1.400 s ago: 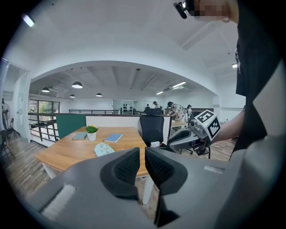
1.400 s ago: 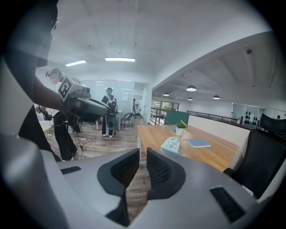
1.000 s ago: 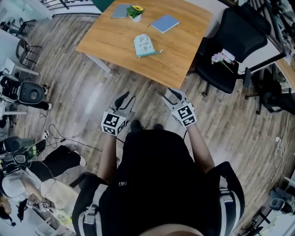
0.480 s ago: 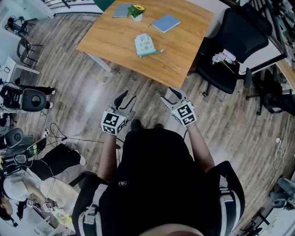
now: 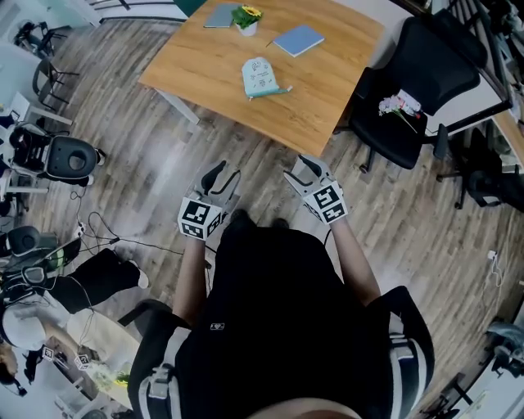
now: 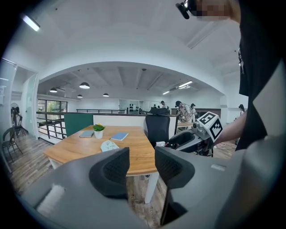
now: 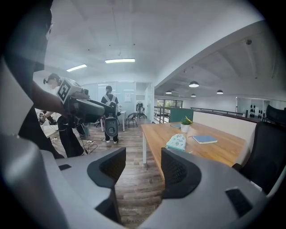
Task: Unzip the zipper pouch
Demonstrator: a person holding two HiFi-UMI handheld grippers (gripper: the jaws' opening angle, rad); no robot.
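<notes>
Both tongs are spread wide with nothing between them. Your left tongs (image 5: 223, 173) and right tongs (image 5: 304, 168) hover side by side in front of you, well short of the counter (image 5: 319, 90), so the unzipping looks not yet started. The zipper pouch (image 5: 259, 79) lies flat near the counter's middle, and the potted plant (image 5: 246, 18) and blue notebook (image 5: 298, 39) sit toward the counter's far edge. My guess is you're holding them open and level so one can pin the pouch while the other takes the pull.

The pouch (image 5: 259, 78) near the table's (image 5: 205, 74) middle is too small to tell whether it is zipped. The head view's top edge cuts off the table's far side.
</notes>
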